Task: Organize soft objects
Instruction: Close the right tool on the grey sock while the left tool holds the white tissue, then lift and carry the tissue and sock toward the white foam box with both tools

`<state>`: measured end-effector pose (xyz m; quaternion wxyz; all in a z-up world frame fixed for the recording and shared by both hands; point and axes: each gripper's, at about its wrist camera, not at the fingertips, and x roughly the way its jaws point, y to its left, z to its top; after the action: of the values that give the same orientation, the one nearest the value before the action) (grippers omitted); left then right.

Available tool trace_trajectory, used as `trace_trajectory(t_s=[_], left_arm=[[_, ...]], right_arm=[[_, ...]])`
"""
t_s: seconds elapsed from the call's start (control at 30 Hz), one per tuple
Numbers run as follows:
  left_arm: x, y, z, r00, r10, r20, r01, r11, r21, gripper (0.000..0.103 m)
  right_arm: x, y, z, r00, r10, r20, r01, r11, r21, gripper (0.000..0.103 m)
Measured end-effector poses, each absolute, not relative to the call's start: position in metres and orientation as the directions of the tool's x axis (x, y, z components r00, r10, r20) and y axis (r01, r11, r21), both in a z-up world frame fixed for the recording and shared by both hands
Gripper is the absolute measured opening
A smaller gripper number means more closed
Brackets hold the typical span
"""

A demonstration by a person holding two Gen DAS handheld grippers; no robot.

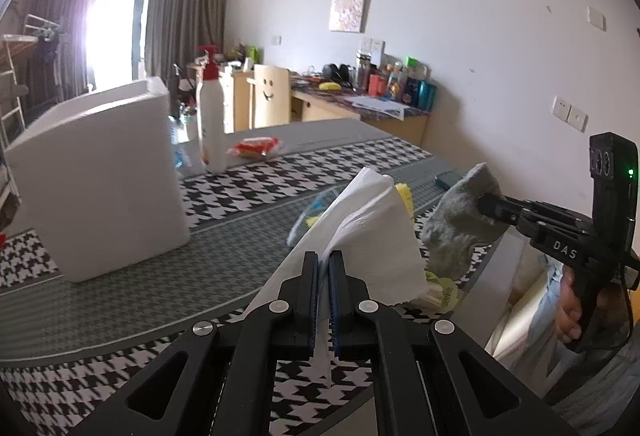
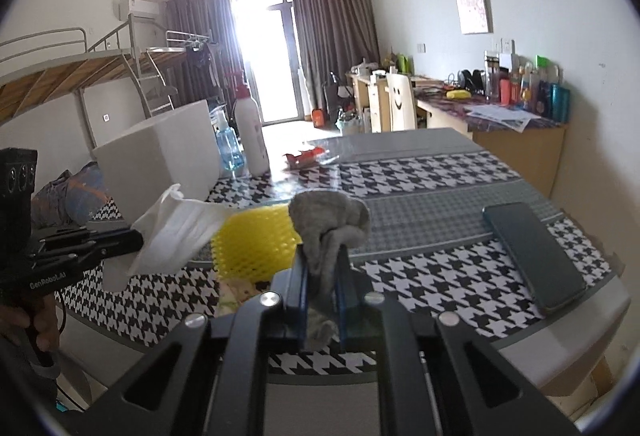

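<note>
Left gripper (image 1: 324, 256) pinches a white tissue (image 1: 368, 232) that fans upward beyond its fingertips. Right gripper (image 2: 322, 256) clamps a grey cloth (image 2: 328, 220), bunched above its pads; a yellow mesh item (image 2: 256, 244), possibly foam netting, lies just left.

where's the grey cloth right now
The grey cloth hangs pinched in the right gripper, lifted above the houndstooth table, with the yellow mesh to its left and the phone to its right.

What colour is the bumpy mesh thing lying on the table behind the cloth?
Bright yellow. The yellow foam mesh pad shows best in the right wrist view, lying on the houndstooth-patterned table.
</note>
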<state>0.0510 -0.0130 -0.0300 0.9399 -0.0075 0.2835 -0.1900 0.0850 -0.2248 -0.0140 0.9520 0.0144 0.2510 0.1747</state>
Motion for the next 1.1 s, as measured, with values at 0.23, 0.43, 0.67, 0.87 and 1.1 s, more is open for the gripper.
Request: trace_trajectory(t_s=[0.23, 0.43, 0.67, 0.87, 1.1], left_arm=[[0.045, -0.005, -0.023, 0.792, -0.341, -0.507, 0.33, 0.937, -0.114, 0.006], [0.04, 0.0, -0.022, 0.817, -0.307, -0.488, 0.299, 0.949, -0.096, 0.006], [0.036, -0.001, -0.015, 0.841, -0.265, -0.472, 0.266, 0.962, -0.066, 0.006], [0.038, 0.002, -0.012, 0.854, -0.221, -0.47, 0.218, 0.974, -0.063, 0.006], [0.041, 0.003, -0.01, 0.864, -0.185, -0.469, 0.181, 0.982, -0.053, 0.006]], right_arm=[[0.078, -0.221, 0.0, 0.838, 0.332, -0.434, -0.327, 0.941, 0.088, 0.015], [0.073, -0.221, 0.008, 0.853, 0.323, -0.41, -0.318, 0.944, 0.082, 0.015], [0.073, -0.211, 0.01, 0.848, 0.339, -0.408, -0.338, 0.938, 0.077, 0.015], [0.074, -0.201, 0.013, 0.839, 0.361, -0.407, -0.363, 0.929, 0.076, 0.015], [0.076, -0.189, 0.02, 0.833, 0.382, -0.401, -0.391, 0.918, 0.065, 0.015]])
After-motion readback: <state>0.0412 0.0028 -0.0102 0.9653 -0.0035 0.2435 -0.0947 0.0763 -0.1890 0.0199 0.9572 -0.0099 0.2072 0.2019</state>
